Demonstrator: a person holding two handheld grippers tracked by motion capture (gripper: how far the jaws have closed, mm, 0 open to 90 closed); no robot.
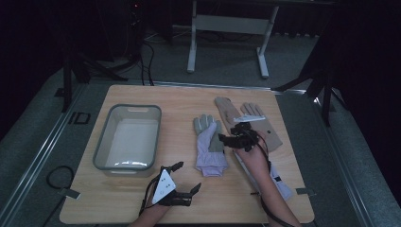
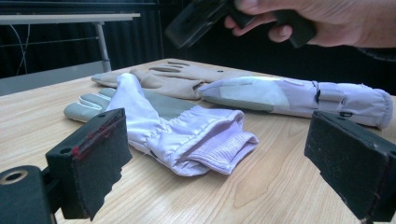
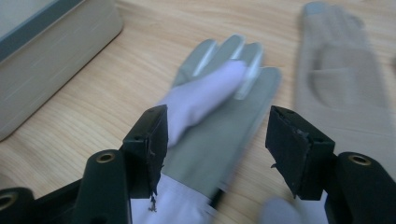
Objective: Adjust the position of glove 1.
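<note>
The wooden tabletop [image 1: 189, 198] carries, at about nine o'clock from its centre, a clear plastic bin [image 1: 126, 137], empty. Near the centre lies a lilac-and-grey glove [image 1: 209, 144], partly folded over itself, cuff toward the person. At two o'clock from it lie a tan glove [image 1: 228, 111] and, just beside that, a second lilac glove [image 2: 299, 95].

The right gripper [image 1: 228, 140] hovers just above the folded glove, its fingers [image 3: 152, 140] apart with nothing pressed between them. The left gripper [image 1: 185, 177] waits at six o'clock on the tabletop, fingers [image 2: 100, 158] also wide apart and empty.

This looks like the sorting step between grasps. Next, the right gripper would likely need to descend, pinch a glove, then carry it toward the bin.
</note>
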